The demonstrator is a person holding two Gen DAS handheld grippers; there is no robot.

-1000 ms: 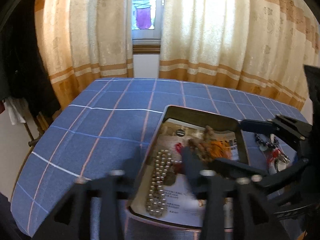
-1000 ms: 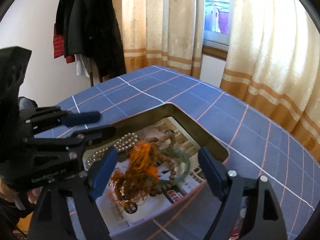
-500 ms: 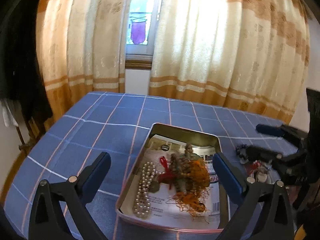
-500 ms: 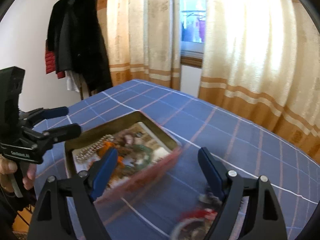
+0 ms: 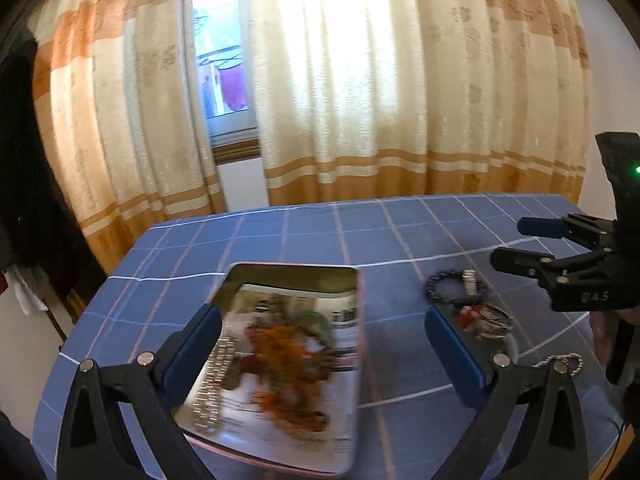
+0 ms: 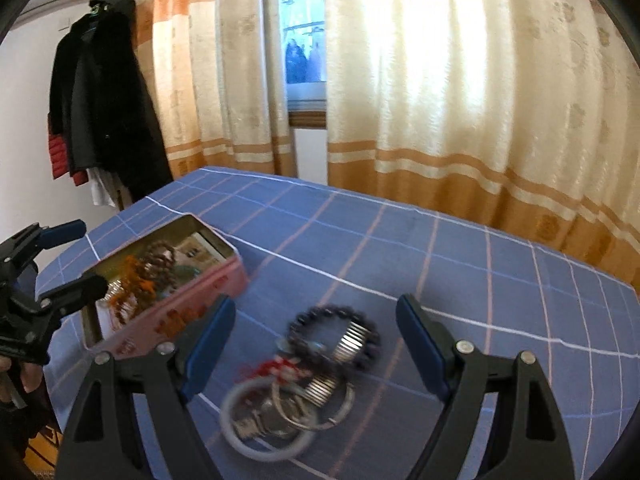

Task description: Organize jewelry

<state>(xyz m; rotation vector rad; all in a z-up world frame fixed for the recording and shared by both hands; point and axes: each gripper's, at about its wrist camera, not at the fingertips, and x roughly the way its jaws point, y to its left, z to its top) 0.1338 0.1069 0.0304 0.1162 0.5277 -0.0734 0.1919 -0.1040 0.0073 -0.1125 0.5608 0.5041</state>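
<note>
- My right tool point(image 6: 316, 344) is spread wide and holds nothing; it hovers over the loose pile of jewelry point(image 6: 308, 376) on the blue checked counter point(image 6: 440, 248), to the right of the pink tin point(image 6: 168, 292).
- My left tool point(image 5: 322, 344) is just as wide open and empty, above the tin's near end, where pearls point(image 5: 214, 384) and an orange tasselled string point(image 5: 288, 360) already lie.
- The pile is tangled: a dark bead bracelet point(image 6: 332, 332) overlaps coiled metal bands point(image 6: 320, 388), thin rings and a white bangle point(image 6: 260, 424). If I close on one piece, I judge its neighbours may hook on and drop off partway to the tin.
- The bands and rings look smooth and round, so a pinch across a curve could squirt them out sideways.
- The bangle lies flat on the cloth; digging under it could bunch the cloth and shift everything.
- The tin looks light. If I nudge its wall while lowering a piece, it may slide or tip unless my left tool steadies it.
- A small chain point(image 5: 560, 360) lies apart, near right in the left view, and is easy to overlook.
</note>
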